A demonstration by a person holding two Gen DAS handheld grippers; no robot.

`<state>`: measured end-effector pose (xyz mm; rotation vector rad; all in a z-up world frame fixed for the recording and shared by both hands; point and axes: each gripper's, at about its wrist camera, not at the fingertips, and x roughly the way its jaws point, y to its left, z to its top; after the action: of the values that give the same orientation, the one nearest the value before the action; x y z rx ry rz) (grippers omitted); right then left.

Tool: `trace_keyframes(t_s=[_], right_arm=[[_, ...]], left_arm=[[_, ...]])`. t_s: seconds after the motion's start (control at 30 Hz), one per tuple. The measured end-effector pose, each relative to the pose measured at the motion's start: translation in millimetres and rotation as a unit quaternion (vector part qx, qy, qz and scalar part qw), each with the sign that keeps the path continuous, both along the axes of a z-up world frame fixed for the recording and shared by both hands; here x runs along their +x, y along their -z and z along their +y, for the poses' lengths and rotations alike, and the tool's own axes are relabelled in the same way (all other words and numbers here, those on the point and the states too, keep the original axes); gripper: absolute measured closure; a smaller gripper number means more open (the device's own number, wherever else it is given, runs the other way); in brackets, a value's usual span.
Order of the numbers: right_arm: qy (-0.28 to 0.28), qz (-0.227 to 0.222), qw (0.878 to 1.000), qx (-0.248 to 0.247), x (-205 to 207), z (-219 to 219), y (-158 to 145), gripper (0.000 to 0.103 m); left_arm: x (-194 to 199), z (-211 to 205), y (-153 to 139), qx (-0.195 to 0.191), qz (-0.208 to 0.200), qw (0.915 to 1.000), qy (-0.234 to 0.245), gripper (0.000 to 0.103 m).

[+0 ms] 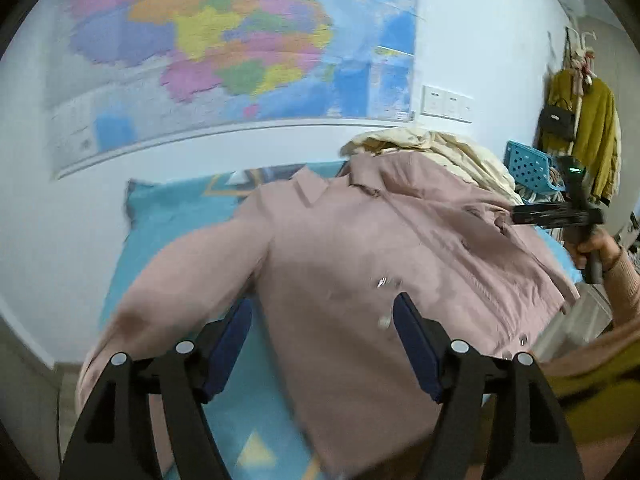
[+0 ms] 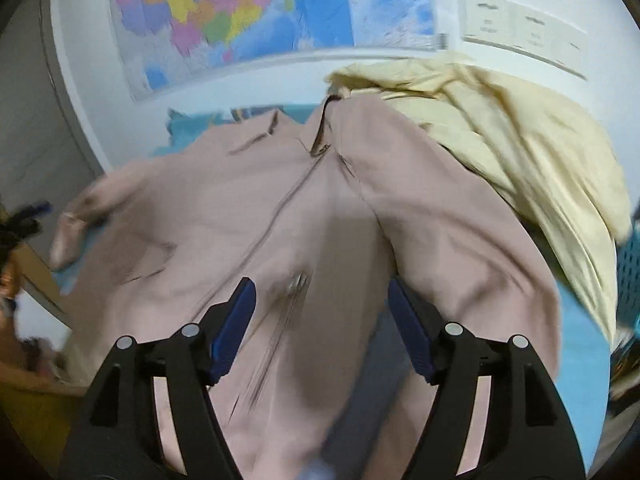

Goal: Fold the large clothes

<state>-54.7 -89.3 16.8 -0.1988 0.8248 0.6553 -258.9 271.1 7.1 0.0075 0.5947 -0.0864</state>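
A large dusty-pink jacket (image 1: 360, 248) lies front-up on a teal patterned cover (image 1: 160, 220), collar toward the wall, with its zip (image 2: 280, 216) running down the middle. One sleeve (image 1: 168, 288) trails off to the left. My left gripper (image 1: 323, 340) hangs over the jacket's lower part, open, its blue pads (image 1: 230, 344) apart with nothing pinched. My right gripper (image 2: 322, 324) is also open above the zip area, clear of the cloth. In the left wrist view the right gripper (image 1: 520, 215) shows side-on over the jacket's right shoulder, held by a hand (image 1: 596, 248).
A crumpled cream garment (image 2: 500, 140) is heaped behind the jacket on the right. A blue perforated basket (image 1: 532, 168) stands past it. A rack with a mustard coat (image 1: 600, 136) and a black bag stands at the far right. A coloured map (image 1: 240, 48) covers the wall.
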Motion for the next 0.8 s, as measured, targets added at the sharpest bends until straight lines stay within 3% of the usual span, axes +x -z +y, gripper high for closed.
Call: trace_keyframes(t_s=[0.1,0.2,0.23,0.27,0.3,0.37,0.5,0.67,0.73,0.8], right_arm=[[-0.01,0.006,0.998,-0.057,36,45,28,0.038],[0.003,0.011,0.994,-0.109,68,70,57,0.053],[0.009,0.017,0.993,-0.115,78,74,64,0.063],[0.012,0.026,0.993,-0.113,87,75,69,0.082],[0.013,0.033,0.994,-0.105,94,75,71,0.094],[0.016,0.036,0.996,-0.084,105,75,66,0.101],[0.03,0.006,0.998,-0.06,118,78,49,0.102],[0.037,0.055,0.997,-0.041,134,70,60,0.098],[0.027,0.065,0.998,-0.003,125,47,50,0.081],[0.039,0.037,0.998,0.023,105,5,31,0.044]], left_arm=[[56,-22,10,0.025,0.031,0.999,0.021,0.033],[106,-35,31,0.056,0.069,0.9958,0.024,0.034],[124,-37,39,0.06,0.083,0.9945,0.024,0.035],[134,-38,46,0.063,0.093,0.9934,0.023,0.038],[149,-38,53,0.066,0.105,0.992,0.02,0.039],[175,-35,65,0.071,0.124,0.9896,0.014,0.042],[229,-25,86,0.081,0.154,0.9845,-0.023,0.048],[270,-1,104,0.075,0.175,0.9789,-0.074,0.051],[271,5,101,0.068,0.171,0.9796,-0.081,0.051],[265,8,94,0.065,0.161,0.9812,-0.084,0.051]])
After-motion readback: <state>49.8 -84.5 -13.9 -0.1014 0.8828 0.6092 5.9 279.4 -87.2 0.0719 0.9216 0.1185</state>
